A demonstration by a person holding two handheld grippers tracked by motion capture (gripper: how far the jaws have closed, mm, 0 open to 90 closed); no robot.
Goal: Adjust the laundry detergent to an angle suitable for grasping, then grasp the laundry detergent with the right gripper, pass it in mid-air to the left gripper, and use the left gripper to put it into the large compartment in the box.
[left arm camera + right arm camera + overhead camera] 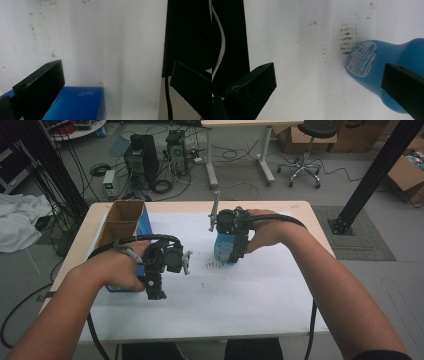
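While both hands hovered over it, the counter (280, 285) lay under a white sheet (240, 295) that covered most of its top, with a patch of dark smudges (212, 265) near the middle. At the left edge of the counter stood a box (122, 227), open at the top, brown inside and blue on its outer side; in the left gripper view a blue corner of it (80, 105) showed low between the fingers. The left gripper (155, 287) hung just beside the box on its right side, pointing down at the sheet, its fingers (40, 87) wide apart and holding nothing. A blue bottle (225, 249) with a printed label (361, 58) lay on the sheet near the middle of the counter, just right of the smudges. The right gripper (235, 240) was above it, partly covering it in the high view. Its fingers (404, 87) stood wide too, with the bottle beside the right one and partly behind it; whether that finger touched the bottle could not be told.
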